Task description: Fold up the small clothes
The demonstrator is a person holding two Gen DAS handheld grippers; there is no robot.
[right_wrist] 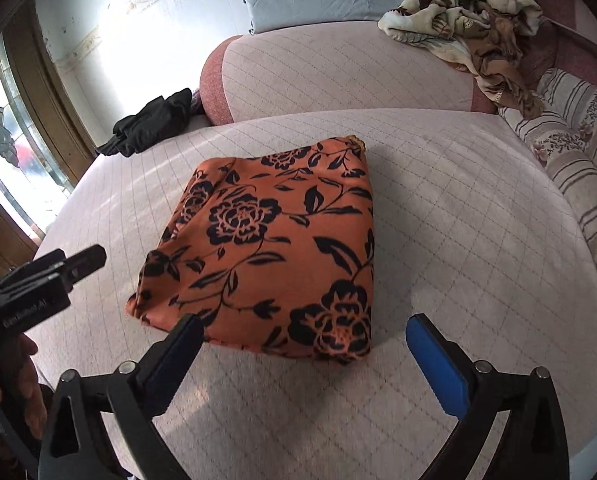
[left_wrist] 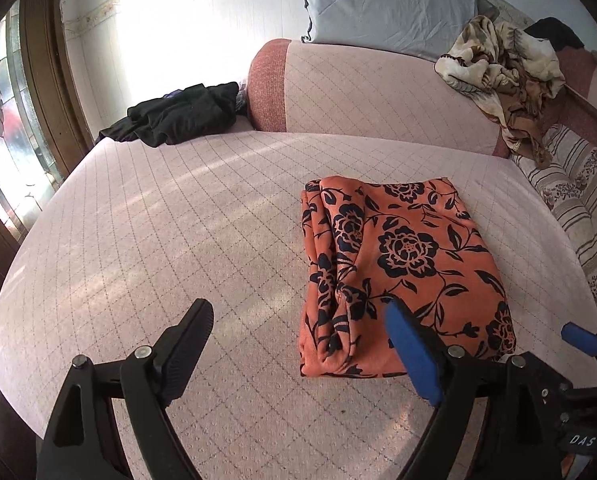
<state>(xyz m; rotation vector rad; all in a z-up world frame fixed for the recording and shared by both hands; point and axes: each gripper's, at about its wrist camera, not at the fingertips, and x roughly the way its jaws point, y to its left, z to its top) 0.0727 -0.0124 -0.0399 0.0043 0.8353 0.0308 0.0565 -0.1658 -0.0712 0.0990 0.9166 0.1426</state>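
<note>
An orange garment with black flowers (left_wrist: 402,268) lies folded into a compact rectangle on the pink quilted seat (left_wrist: 178,240); it also shows in the right wrist view (right_wrist: 270,248). My left gripper (left_wrist: 298,320) is open and empty, just in front of the garment's near left corner, its right finger over the near edge. My right gripper (right_wrist: 302,328) is open and empty, hovering at the garment's near edge. The left gripper's body shows at the left of the right wrist view (right_wrist: 46,276).
A black garment (left_wrist: 178,116) lies crumpled at the far left of the seat. A beige patterned cloth (left_wrist: 506,76) is heaped on the backrest at right. A blue-grey pillow (left_wrist: 386,0) stands behind. A striped floral cushion (left_wrist: 578,200) lies at right. A window (left_wrist: 2,120) is at left.
</note>
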